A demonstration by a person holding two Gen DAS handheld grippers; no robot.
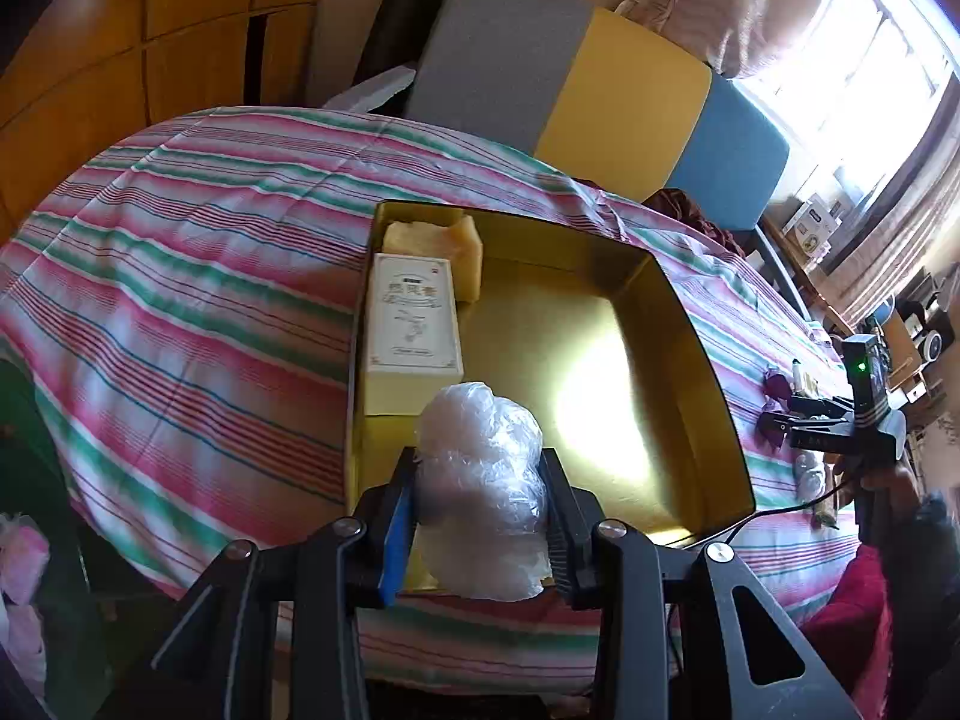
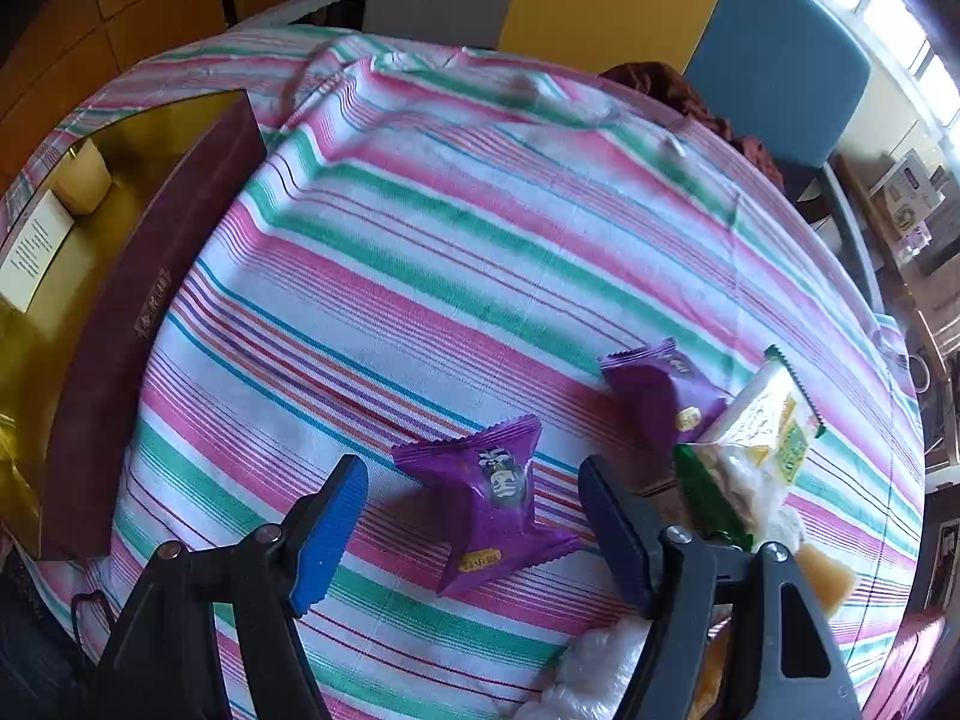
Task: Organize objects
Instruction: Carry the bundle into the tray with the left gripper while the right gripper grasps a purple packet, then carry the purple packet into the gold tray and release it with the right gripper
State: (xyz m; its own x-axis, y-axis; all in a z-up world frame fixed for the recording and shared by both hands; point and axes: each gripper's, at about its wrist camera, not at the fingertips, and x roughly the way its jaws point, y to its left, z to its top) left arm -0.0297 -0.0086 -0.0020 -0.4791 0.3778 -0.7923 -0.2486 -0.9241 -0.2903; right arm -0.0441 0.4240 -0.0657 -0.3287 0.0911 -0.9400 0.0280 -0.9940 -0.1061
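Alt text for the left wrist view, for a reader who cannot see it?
The left gripper clamps a crumpled clear plastic bag over the near end of an open gold-lined rectangular box on a striped tablecloth. Inside, along the left wall, lie a white printed carton and a yellowish block.

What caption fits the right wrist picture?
Open right gripper poised over a purple snack packet on the striped tablecloth.
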